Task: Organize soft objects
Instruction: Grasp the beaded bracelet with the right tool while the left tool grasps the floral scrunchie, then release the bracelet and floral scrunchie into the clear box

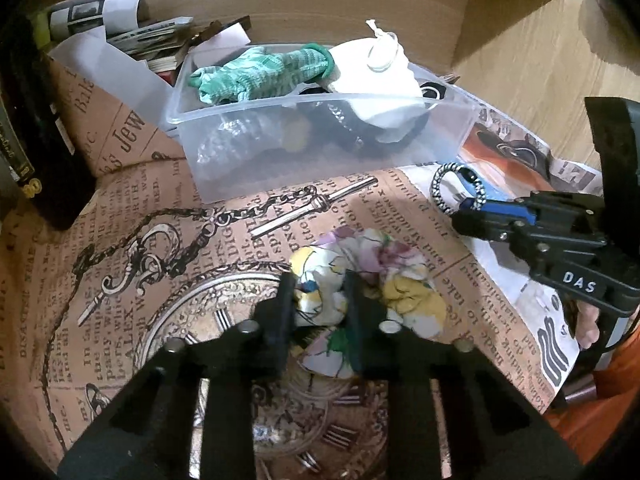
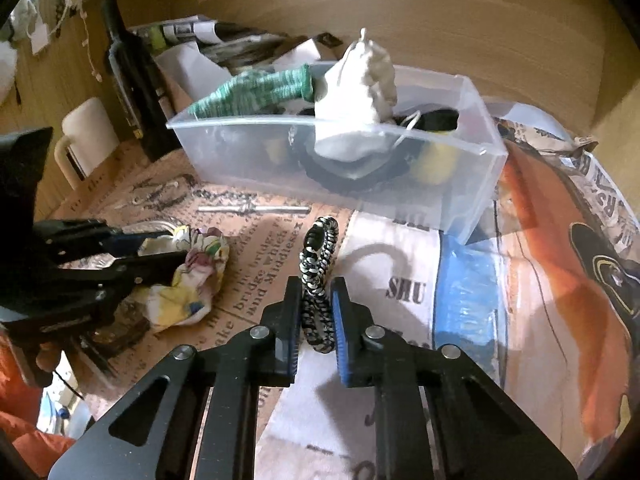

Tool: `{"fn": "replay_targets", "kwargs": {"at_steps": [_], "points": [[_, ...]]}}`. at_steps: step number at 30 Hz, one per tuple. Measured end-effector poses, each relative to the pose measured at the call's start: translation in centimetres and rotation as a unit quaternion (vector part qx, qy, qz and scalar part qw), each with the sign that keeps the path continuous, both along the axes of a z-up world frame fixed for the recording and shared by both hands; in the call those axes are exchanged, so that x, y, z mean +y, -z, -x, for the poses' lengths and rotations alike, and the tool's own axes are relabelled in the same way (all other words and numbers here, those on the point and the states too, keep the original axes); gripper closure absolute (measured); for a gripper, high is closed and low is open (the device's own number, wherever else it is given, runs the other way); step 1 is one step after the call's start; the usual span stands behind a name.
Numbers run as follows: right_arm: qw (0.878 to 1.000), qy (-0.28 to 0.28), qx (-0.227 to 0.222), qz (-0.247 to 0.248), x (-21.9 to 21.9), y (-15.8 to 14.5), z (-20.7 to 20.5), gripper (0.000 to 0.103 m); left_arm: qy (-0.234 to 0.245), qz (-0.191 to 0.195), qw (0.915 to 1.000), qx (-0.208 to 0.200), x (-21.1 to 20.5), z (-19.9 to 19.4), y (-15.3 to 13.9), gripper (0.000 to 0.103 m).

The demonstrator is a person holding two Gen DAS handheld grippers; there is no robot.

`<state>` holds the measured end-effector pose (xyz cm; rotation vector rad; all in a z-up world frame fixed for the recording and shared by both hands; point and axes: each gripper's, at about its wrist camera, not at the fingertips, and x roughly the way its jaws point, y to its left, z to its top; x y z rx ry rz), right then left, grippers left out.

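Nearest my left camera, my left gripper [image 1: 320, 300] has its fingers [image 1: 285, 300] clamped on the crumpled floral cloth [image 1: 372, 280]. The cloth bulges out past them toward one o'clock, and its lower folds are hidden under the finger mounts. Nearest my right camera, my right gripper [image 2: 316, 312] has its fingers [image 2: 340, 312] pressed on the black-and-white braided loop [image 2: 318, 276], which stands upright between them. Its bottom end is cut off from sight behind the fingers.

The tabletop [image 1: 132, 240] is covered in printed newspaper-style sheets, so its own surface is barely visible. At twelve o'clock sits the clear plastic bin [image 1: 304, 140]. Through its cloudy wall I can make out dark and yellow shapes but cannot tell what they are. A green knit glove [image 1: 260, 72] lies draped along its far rim at eleven o'clock, touching a white cloth mask [image 1: 376, 76] that heaps above the rim at one o'clock. Behind the bin, at ten o'clock, is a pile of papers [image 1: 120, 28], partly hidden. In the right view a pale mug [image 2: 86, 136] stands at nine o'clock, its lower part cut off by my left gripper.
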<state>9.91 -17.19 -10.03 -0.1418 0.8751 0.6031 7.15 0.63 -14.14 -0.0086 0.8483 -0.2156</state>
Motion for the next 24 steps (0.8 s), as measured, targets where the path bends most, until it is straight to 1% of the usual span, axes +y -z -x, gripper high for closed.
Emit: {"fn": "replay_targets", "kwargs": {"at_steps": [3, 9, 14, 19, 21, 24], "points": [[1.000, 0.004, -0.012, -0.011, -0.5, -1.0, 0.2, 0.090, -0.004, 0.001, 0.9999, -0.011, -0.1, 0.0, -0.7, 0.088], [0.998, 0.010, -0.045, -0.031, -0.9, -3.3, 0.3, 0.090, -0.009, 0.001, 0.9979, -0.065, -0.2, 0.3, -3.9, 0.090], [0.996, 0.016, -0.077, -0.048, -1.5, -5.4, 0.0, 0.090, -0.009, 0.000, 0.9929, -0.118, -0.5, 0.4, -7.3, 0.090], [0.991, 0.028, -0.115, -0.064, -1.8, -7.6, -0.8, 0.090, -0.016, 0.004, 0.9866, -0.163, -0.6, -0.6, -10.1, 0.090], [0.989, 0.032, -0.126, -0.068, -2.1, -8.2, -1.2, 0.090, -0.019, 0.006, 0.9844, -0.175, -0.6, -1.0, -10.9, 0.090], [0.987, 0.038, -0.137, -0.074, -2.2, -9.0, -2.2, 0.090, -0.022, 0.014, 0.9829, -0.182, -0.4, -2.1, -11.5, 0.090]]}}
